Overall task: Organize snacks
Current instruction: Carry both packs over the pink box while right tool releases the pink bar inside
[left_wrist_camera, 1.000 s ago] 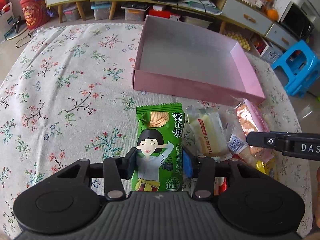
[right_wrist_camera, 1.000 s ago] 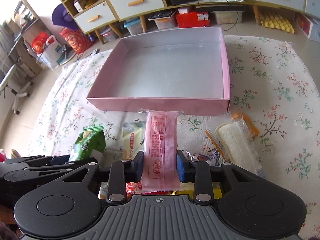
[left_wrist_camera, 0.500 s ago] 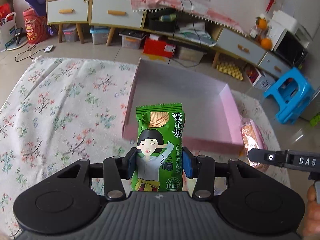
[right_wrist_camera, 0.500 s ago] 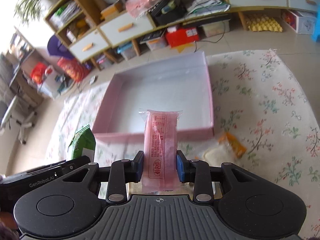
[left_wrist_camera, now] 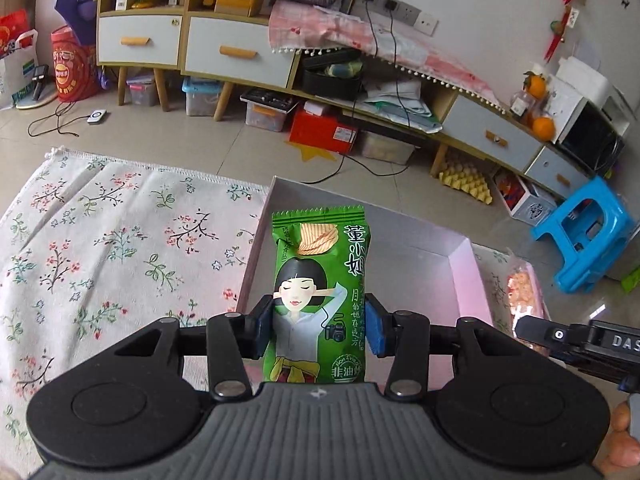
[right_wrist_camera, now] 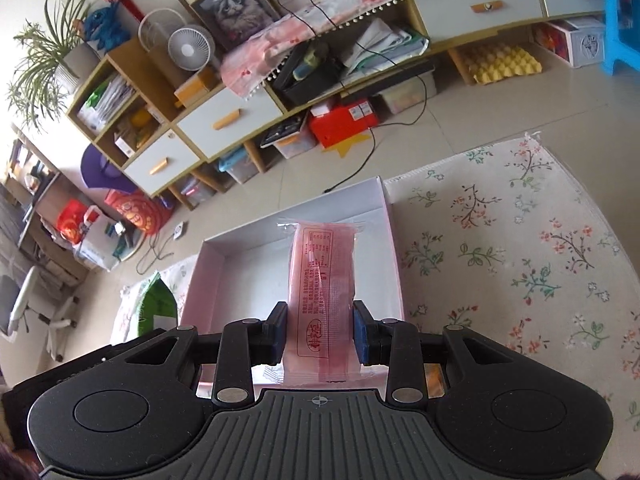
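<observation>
Green chip packet [left_wrist_camera: 318, 296] was pinched upright between the blue pads [left_wrist_camera: 374, 330] of the left gripper [left_wrist_camera: 319, 330], printed face toward the camera, held above the pink box [left_wrist_camera: 464, 280]; the packet covered the box's near-left part. Pink wrapped snack bar [right_wrist_camera: 322, 300] was clamped upright in the right gripper [right_wrist_camera: 319, 334], pads pressed on both long sides, also over the box [right_wrist_camera: 394, 264]. Box interior appeared grey-white and lay open. In the left wrist view, the right gripper [left_wrist_camera: 576, 338] entered at 3 o'clock with the pink bar [left_wrist_camera: 522, 296] just beyond the box's right wall. In the right wrist view, the green packet [right_wrist_camera: 158, 300] showed at 9 o'clock of the box. Box sat on a tabletop with floral cloth [left_wrist_camera: 100, 248]. Blue stool [left_wrist_camera: 588, 232] stood on the floor at 2 o'clock; cabinet with drawers [left_wrist_camera: 236, 54] along the far wall.
</observation>
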Action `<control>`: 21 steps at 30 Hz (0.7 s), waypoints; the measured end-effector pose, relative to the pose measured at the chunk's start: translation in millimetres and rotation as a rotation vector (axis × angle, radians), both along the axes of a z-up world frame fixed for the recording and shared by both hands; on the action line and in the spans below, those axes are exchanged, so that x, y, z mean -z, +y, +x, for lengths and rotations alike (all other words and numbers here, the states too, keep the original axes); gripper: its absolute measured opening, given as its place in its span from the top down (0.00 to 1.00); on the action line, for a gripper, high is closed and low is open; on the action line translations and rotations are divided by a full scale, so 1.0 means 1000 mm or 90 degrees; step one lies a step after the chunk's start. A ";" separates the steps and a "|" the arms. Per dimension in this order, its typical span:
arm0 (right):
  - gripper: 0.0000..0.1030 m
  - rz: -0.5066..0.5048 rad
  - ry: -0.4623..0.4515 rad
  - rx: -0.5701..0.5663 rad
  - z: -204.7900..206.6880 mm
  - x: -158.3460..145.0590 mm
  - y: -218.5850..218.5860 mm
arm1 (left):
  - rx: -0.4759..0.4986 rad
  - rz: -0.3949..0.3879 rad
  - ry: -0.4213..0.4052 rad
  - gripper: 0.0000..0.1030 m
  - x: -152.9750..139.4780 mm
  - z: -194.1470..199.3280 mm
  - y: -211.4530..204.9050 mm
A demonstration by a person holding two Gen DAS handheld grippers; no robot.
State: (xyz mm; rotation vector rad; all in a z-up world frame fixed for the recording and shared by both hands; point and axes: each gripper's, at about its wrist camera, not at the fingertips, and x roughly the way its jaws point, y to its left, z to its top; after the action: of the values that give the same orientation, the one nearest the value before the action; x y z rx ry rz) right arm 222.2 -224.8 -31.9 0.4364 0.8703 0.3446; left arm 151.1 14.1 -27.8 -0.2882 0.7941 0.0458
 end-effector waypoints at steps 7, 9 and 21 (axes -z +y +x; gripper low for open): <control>0.69 -0.024 0.010 -0.004 0.008 0.008 0.014 | 0.002 0.001 0.013 0.59 0.003 0.011 0.000; 0.69 -0.026 0.014 -0.001 0.009 0.011 0.015 | 0.001 0.005 0.016 0.59 0.004 0.010 0.002; 0.66 -0.032 0.036 0.027 0.013 0.020 0.010 | -0.006 0.013 0.034 0.70 0.004 0.011 0.005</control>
State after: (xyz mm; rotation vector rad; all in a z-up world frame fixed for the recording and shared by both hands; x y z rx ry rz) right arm 235.3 -214.4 -51.5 0.4191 0.9213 0.2726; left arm 162.0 18.7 -32.1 -0.2724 0.8446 0.0697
